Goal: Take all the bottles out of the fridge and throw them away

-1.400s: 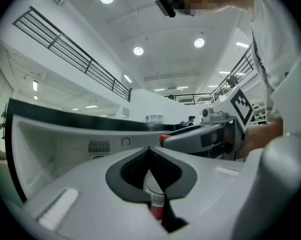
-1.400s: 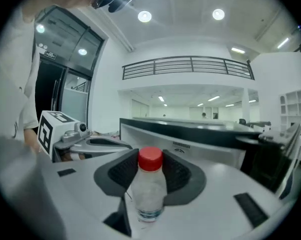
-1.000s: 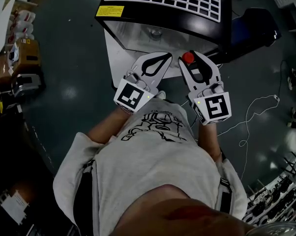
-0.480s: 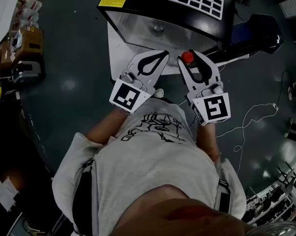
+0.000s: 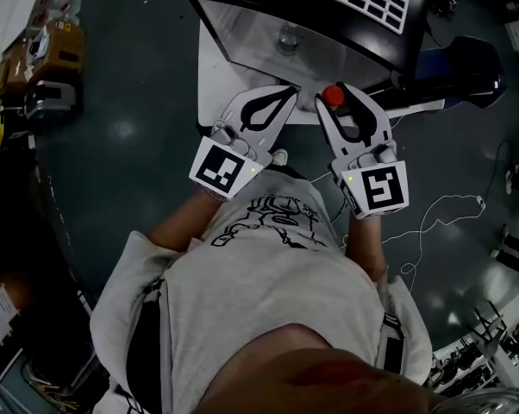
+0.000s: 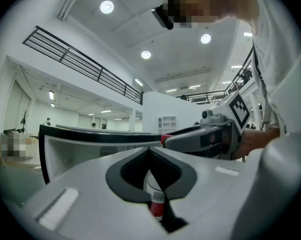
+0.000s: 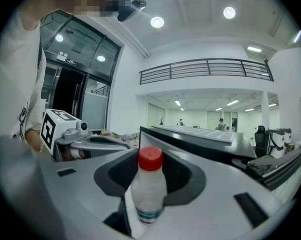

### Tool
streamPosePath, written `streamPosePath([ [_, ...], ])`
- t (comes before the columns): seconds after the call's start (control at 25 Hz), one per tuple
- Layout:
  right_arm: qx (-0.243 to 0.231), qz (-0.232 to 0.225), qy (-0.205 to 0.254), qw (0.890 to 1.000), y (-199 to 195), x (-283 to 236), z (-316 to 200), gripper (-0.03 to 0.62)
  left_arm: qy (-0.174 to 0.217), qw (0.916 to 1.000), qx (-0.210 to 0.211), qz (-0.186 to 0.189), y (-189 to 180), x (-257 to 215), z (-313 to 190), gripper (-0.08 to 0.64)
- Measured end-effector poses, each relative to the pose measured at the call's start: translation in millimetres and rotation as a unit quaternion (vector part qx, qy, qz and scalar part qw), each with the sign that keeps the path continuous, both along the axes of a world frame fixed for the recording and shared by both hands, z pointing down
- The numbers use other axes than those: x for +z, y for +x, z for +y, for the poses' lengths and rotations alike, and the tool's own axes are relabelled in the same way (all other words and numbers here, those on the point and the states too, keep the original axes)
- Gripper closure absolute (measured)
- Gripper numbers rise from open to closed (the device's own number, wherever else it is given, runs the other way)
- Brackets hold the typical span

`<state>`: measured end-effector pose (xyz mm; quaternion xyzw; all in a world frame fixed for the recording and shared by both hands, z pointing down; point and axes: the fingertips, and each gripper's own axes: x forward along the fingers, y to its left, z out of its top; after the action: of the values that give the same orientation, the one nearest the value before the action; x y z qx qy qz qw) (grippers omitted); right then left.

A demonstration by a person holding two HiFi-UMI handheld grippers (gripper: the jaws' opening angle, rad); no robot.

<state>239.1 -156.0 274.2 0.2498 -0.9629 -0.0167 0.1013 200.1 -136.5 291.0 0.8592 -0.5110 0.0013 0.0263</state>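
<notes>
little has been changed over the last second. the red-capped bottle is still pinched upright between the pads of the right gripper, and that grip has not been loosened. the fridge has been shifted toward the top edge of the head view, while both grippers are kept just in front of its lower front edge. the left gripper is seen pressed together at the tips with nothing pinched; only the dark loop behind the tips is left open.

1 bottle is therefore judged to be out of the fridge and ready to be carried off. the throwing away is not yet done, and no bin is shown in any view. a second bottle with a red label is glimpsed low down through the left gripper's loop; whether it stands inside the fridge cannot be told there. a round pale top is made out behind the fridge's clear panel, so at least 1 more is judged to be left.

the fridge is carried by a dark, glossy floor on which lamp reflections are caught. a white cable is trailed toward the floor's right edge, and cardboard boxes are stacked at its top left corner. in the gripper views a bright white hall is shown, with a balcony railing and round ceiling lamps.
</notes>
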Motion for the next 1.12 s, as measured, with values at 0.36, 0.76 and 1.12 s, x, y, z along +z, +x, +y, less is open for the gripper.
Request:
streamPosePath([
  [0.36,-0.042,0.003,0.011,0.999,-38,-2,13,0.439,0.001,0.9994,-0.035,-0.007,-33,0,15,0.551],
  [0.76,-0.076,0.005,0.011,0.997,-100,-7,28,0.439,-0.004,0.9969,-0.077,-0.015,-99,1,37,0.551],
  [1.12,-0.112,0.004,0.019,0.994,-162,-10,50,0.439,-0.003,0.9937,-0.112,-0.01,-160,-4,60,0.551],
])
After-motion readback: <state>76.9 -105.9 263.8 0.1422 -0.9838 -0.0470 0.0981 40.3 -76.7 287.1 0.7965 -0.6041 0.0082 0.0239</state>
